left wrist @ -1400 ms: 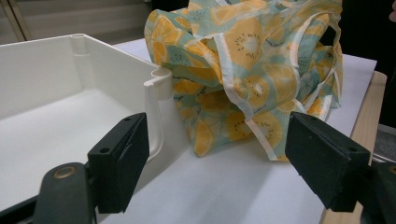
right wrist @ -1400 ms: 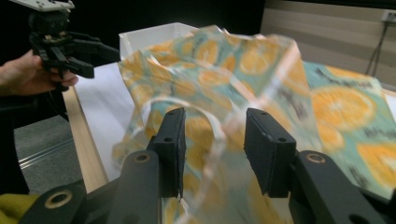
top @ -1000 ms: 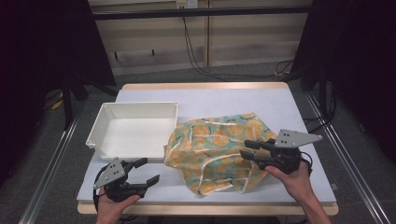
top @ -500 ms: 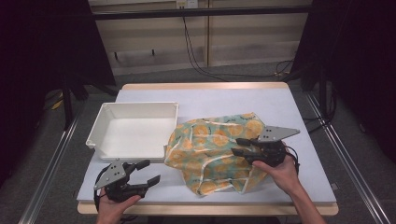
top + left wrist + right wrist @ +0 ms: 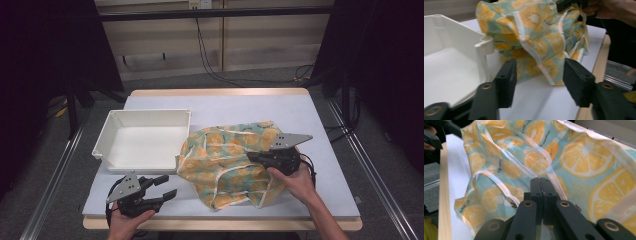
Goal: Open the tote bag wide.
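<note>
A crumpled cloth printed with orange slices on teal, trimmed with white straps, lies on the table right of centre. My right gripper rests on its right part. Its jaws have just been closing and now stand shut, pinching a fold of the cloth at the right gripper's tips. My left gripper sits near the table's front left edge, pointing at the cloth. The left gripper's jaws have just been closing; they stand open and hold nothing.
A white empty tray stands left of the cloth, its near corner just beside my left jaw. The pale table top has a wooden front edge. Dark frame rails run along both sides.
My right gripper moved left and down onto the cloth and its jaws shut. The left gripper stayed in place while its jaws narrowed.
</note>
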Demonstrator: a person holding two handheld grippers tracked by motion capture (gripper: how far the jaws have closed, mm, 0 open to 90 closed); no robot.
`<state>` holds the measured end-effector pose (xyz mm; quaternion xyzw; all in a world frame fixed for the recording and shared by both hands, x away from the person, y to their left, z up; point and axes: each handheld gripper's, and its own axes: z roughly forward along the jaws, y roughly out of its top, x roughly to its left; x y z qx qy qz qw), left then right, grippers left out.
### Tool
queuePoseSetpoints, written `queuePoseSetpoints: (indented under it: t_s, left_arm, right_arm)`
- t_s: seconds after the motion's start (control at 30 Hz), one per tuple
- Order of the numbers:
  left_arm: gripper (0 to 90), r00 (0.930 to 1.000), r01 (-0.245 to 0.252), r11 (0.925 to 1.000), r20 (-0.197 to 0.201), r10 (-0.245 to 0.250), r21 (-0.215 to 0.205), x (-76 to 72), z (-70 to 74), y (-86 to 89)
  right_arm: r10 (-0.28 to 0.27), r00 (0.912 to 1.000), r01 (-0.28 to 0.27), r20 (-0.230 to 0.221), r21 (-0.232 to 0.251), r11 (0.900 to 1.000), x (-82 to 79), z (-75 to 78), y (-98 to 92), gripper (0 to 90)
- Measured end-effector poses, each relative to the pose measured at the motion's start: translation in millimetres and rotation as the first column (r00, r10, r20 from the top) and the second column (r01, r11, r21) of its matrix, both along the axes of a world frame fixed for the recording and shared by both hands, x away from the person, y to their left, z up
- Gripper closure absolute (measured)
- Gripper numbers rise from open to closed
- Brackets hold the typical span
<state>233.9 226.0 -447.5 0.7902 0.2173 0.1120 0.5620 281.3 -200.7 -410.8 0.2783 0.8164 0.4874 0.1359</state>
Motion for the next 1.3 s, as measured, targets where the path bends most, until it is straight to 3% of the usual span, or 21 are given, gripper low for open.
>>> queuePoseSetpoints:
  t_s: [0.07,0.2,0.3,0.37,0.53,0.57,0.63,0.67,0.7,0.87,0.97,1.07,1.1,1.17,1.3]
  left_arm:
    - [52.6,0.9996,0.021,0.9998,0.017,-0.021,-0.005,-1.3,3.9,-3.6]
    - [57.7,0.9974,0.071,0.9972,0.015,-0.070,-0.026,-3.0,8.4,-14.0]
    - [59.2,0.9947,0.101,0.9948,0.020,-0.101,-0.015,-2.6,12.7,-27.5]
    - [59.1,0.9903,0.139,0.9891,0.012,-0.138,-0.048,-1.2,15.9,-38.8]
    - [58.9,0.9796,0.199,0.9797,0.034,-0.198,-0.027,6.9,24.7,-72.6]
    - [58.4,0.9771,0.210,0.9774,0.039,-0.209,-0.022,11.0,28.4,-86.1]
    - [58.1,0.9736,0.226,0.9738,0.038,-0.225,-0.022,13.5,30.2,-92.6]
    - [58.1,0.9717,0.232,0.9728,0.048,-0.231,0.003,15.7,32.6,-97.9]
    - [57.4,0.9694,0.240,0.9707,0.055,-0.239,-0.006,19.3,32.7,-105.2]
    - [54.0,0.9754,0.218,0.9760,0.038,-0.217,-0.009,36.3,28.9,-126.6]
    - [45.2,0.9777,0.209,0.9778,0.019,-0.209,-0.009,45.8,25.8,-138.1]
    - [44.7,0.9779,0.209,0.9779,0.009,-0.209,-0.010,54.9,22.5,-147.6]
    - [44.2,0.9816,0.191,0.9816,0.005,-0.191,0.001,56.1,22.4,-148.9]
    - [44.0,0.9802,0.198,0.9802,-0.004,-0.198,-0.005,59.7,20.4,-153.8]
    - [44.2,0.9835,0.180,0.9829,0.007,-0.181,0.036,63.7,14.5,-161.7]
  right_arm:
    - [0.002,1.0000,-0.002,0.008,0.008,1.000,0.5,4.7,0.1,90.0]
    - [-0.006,0.9998,0.005,0.020,0.041,0.999,2.7,17.3,-2.8,90.0]
    - [-0.005,0.9999,0.004,0.015,0.070,0.998,8.0,22.5,-4.7,90.0]
    - [0.000,0.9999,-0.001,0.011,0.090,0.996,11.3,25.4,-5.1,90.0]
    - [-0.005,0.9999,0.004,0.010,0.102,0.995,19.2,32.3,-3.8,90.0]
    - [-0.009,0.9999,0.008,0.007,0.103,0.995,22.5,34.0,-3.1,90.0]
    - [-0.008,0.9999,0.007,0.006,0.102,0.995,24.3,35.2,-2.6,90.0]
    - [-0.008,0.9999,0.007,0.006,0.102,0.995,24.3,35.2,-2.6,90.0]
    - [-0.005,0.9999,0.004,0.009,0.101,0.995,26.0,36.4,-1.8,90.0]
    - [-0.008,1.0000,0.007,0.005,0.103,0.995,28.2,36.0,-1.8,90.0]
    - [-0.010,1.0000,0.009,0.001,0.102,0.995,29.9,34.9,-1.3,90.0]
    - [-0.012,0.9999,0.012,0.000,0.102,0.995,30.8,34.6,-1.4,90.0]
    - [-0.013,0.9999,0.013,-0.001,0.099,0.995,31.3,34.3,-1.3,90.0]
    - [-0.012,0.9999,0.012,-0.003,0.101,0.995,32.1,33.8,-1.7,90.0]
    - [-0.016,0.9998,0.017,-0.006,0.098,0.995,33.2,33.1,-2.2,90.0]
